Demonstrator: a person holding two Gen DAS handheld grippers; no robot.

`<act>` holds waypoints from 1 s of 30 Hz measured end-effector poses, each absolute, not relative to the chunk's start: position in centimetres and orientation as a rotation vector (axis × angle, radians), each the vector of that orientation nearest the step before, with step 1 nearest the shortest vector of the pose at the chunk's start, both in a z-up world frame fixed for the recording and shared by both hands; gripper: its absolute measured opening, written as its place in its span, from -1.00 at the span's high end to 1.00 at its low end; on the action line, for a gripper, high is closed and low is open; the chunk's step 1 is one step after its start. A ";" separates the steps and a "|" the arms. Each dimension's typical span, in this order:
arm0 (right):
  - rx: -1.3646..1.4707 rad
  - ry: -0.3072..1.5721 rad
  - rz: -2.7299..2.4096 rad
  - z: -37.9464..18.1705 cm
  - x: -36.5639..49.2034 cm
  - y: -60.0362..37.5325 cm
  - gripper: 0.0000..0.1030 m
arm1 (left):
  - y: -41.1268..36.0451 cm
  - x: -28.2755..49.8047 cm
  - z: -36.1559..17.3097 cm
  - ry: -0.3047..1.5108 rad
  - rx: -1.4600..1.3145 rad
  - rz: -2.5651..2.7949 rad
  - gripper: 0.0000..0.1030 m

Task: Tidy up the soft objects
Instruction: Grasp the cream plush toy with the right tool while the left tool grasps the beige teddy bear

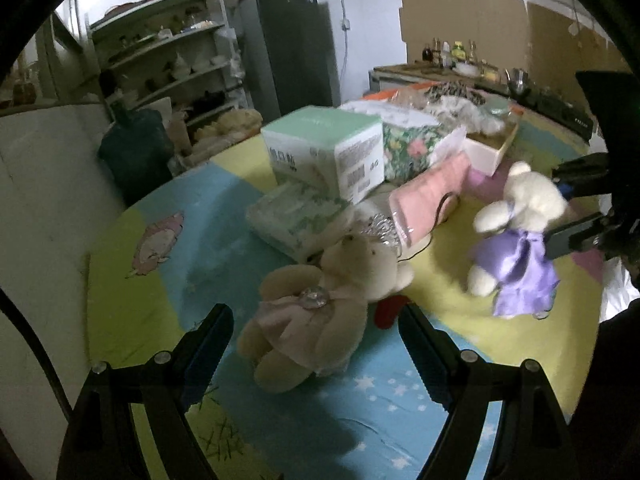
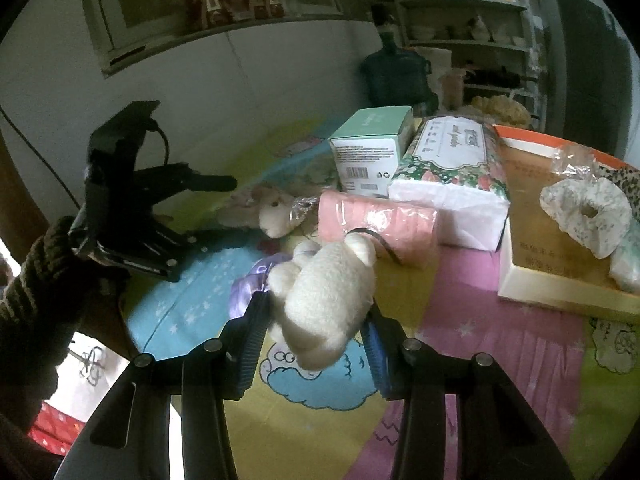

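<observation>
the right gripper [image 2: 316, 336] has its jaws clenched on the white bear in a purple dress [image 2: 324, 300], pads pressed into the plush on both sides, and the toy hangs clear above the colourful cartoon cloth [image 2: 500, 360] that covers the bench. seen from the left wrist, the same bear [image 1: 516, 220] is upright in the air towards the right edge of the bench, its satin dress trailing below. the left gripper [image 1: 316, 344] has its jaws released and spread wide, hovering just over the beige bear in a pink dress [image 1: 320, 304], which lies on its back on the blue starred patch of the cloth; the fingers are apart from the plush on both sides. behind that bear, nearer the middle of the bench, sit a pack of tissues [image 1: 296, 216], a mint-green box [image 1: 328, 148], a floral tissue pack [image 2: 452, 164] and a pink wrapped bundle [image 2: 376, 224] (a thin black cord loops over it). towards the far right edge stands a shallow cardboard box [image 2: 536, 240] holding a pale floral scrunchie [image 2: 584, 216]. a knitted sleeve [image 2: 36, 288] reaches to the left gripper.
</observation>
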State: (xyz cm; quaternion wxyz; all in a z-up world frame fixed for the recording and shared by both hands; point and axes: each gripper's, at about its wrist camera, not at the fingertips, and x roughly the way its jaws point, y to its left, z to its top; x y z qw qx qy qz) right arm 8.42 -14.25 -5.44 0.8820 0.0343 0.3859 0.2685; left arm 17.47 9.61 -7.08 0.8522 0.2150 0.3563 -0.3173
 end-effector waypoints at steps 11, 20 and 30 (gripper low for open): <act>0.092 0.822 0.573 -6.0 9.3 -14.5 0.10 | 9.2 18.9 -8.1 0.777 0.471 -0.670 -0.64; 0.104 0.829 0.569 -6.2 9.2 -14.6 0.10 | 8.8 18.9 -8.3 0.787 0.493 -0.695 -0.27; 0.112 0.831 0.562 -6.2 9.3 -14.5 0.10 | 8.7 17.7 -8.2 0.755 0.529 -0.692 0.13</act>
